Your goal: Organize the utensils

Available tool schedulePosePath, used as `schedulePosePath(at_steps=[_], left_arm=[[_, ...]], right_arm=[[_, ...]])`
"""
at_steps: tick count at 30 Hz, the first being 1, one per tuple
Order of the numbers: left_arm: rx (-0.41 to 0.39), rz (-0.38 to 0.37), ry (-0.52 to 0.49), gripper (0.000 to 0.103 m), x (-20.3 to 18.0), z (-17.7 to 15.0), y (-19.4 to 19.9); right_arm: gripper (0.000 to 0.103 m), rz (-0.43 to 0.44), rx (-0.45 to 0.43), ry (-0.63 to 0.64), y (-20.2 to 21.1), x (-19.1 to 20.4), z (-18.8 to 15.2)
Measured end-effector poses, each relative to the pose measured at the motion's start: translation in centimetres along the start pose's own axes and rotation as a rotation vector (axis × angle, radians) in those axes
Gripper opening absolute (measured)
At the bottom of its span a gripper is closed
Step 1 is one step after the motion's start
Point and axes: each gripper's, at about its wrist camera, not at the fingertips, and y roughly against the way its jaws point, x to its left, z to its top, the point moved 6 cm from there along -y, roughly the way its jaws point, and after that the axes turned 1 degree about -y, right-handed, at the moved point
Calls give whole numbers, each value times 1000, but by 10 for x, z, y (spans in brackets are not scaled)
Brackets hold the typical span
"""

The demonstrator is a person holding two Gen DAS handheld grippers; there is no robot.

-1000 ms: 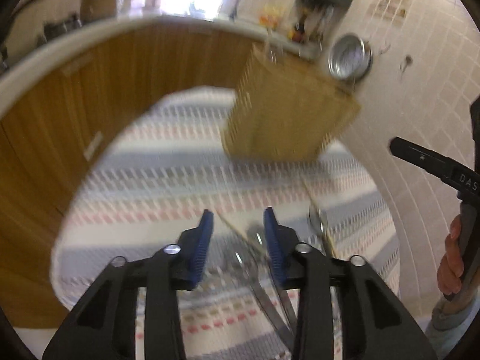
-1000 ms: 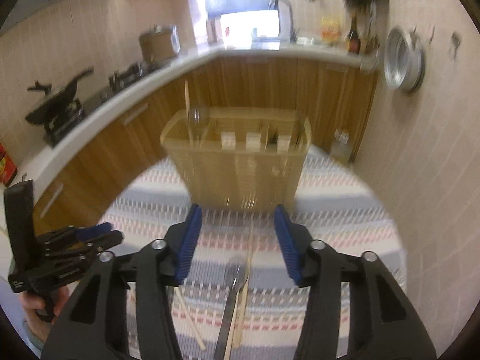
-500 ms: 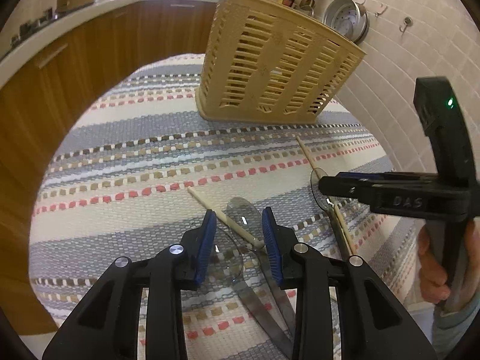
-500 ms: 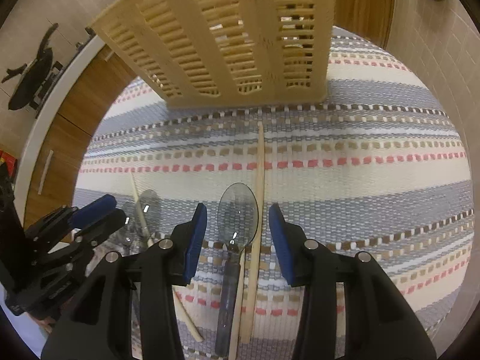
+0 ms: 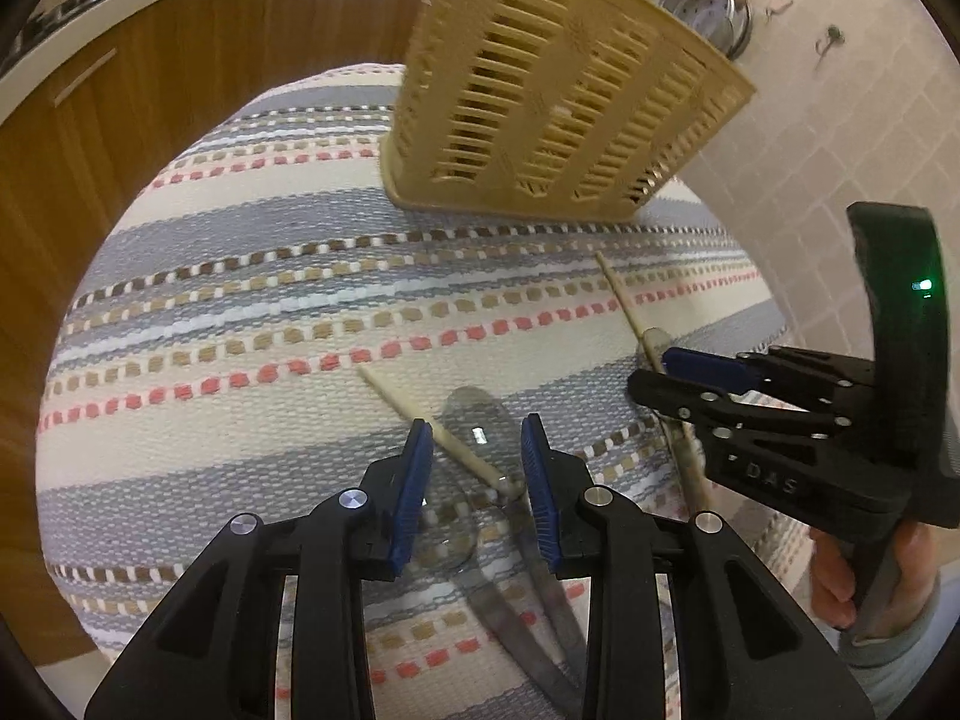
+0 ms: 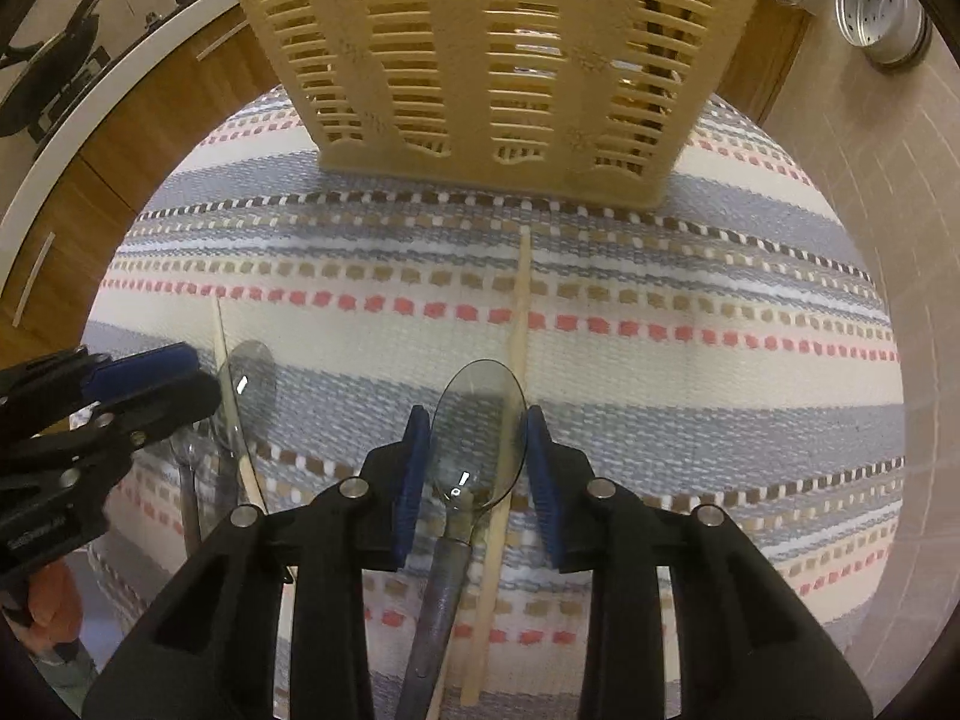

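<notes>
A tan slotted utensil basket (image 5: pixel 558 114) stands at the far side of the striped cloth; it also shows in the right wrist view (image 6: pixel 498 54). My left gripper (image 5: pixel 477 450) is open, low over two metal spoons (image 5: pixel 471 420) crossed by a wooden chopstick (image 5: pixel 432 429). My right gripper (image 6: pixel 477 438) is open, its fingers on either side of a metal spoon's bowl (image 6: pixel 480 432), with a wooden chopstick (image 6: pixel 516 348) lying beside it. The right gripper also shows in the left wrist view (image 5: pixel 690 372), over another chopstick (image 5: pixel 624 306).
The striped woven cloth (image 5: pixel 240 312) covers a round table. Wooden cabinets (image 5: pixel 120 96) curve round the left. A tiled wall (image 5: pixel 840 150) is at the right with a steel strainer (image 5: pixel 705 9) hanging on it. The left gripper shows at the left of the right wrist view (image 6: pixel 138 378).
Both grippers have dropped lower and moved forward over the utensils. The right gripper's fingers now straddle the spoon bowl. The basket looms closer in both views.
</notes>
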Motion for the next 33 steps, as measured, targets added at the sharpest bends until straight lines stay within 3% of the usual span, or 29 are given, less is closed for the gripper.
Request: schedulePosePath(at_steps=[1, 5, 9, 11, 14, 19, 20, 25, 26, 27, 33], left_arm=[[10, 11, -10, 29, -5, 1, -3], [35, 85, -56, 29, -17, 7, -13], [52, 164, -103, 33, -25, 14, -20], [78, 189, -130, 41, -30, 15, -26], [92, 259, -167, 42, -33, 14, -30], [113, 289, -197, 41, -36, 13, -35], [118, 300, -216, 32, -40, 13, -37], [101, 238, -201, 26, -52, 13, -39], [76, 233, -188, 9, -53, 15, -37], [54, 212, -174, 2, -53, 17, -33], [60, 91, -135, 0, -43, 11, -20]], right_arm=[[20, -2, 0, -2, 1, -5, -2], [20, 26, 9, -38, 5, -25, -7], [20, 56, 10, -49, 9, -36, -11], [20, 75, 3, -55, 14, -45, -13], [20, 84, -7, -54, 16, -50, -14], [13, 91, -18, -42, 19, -45, -13], [12, 95, -22, -41, 20, -44, -13], [11, 103, -40, -40, 30, -44, -12], [11, 107, -43, -38, 32, -45, -12], [10, 114, -45, -36, 35, -45, -12], [10, 114, -67, -39, 48, -49, -9]])
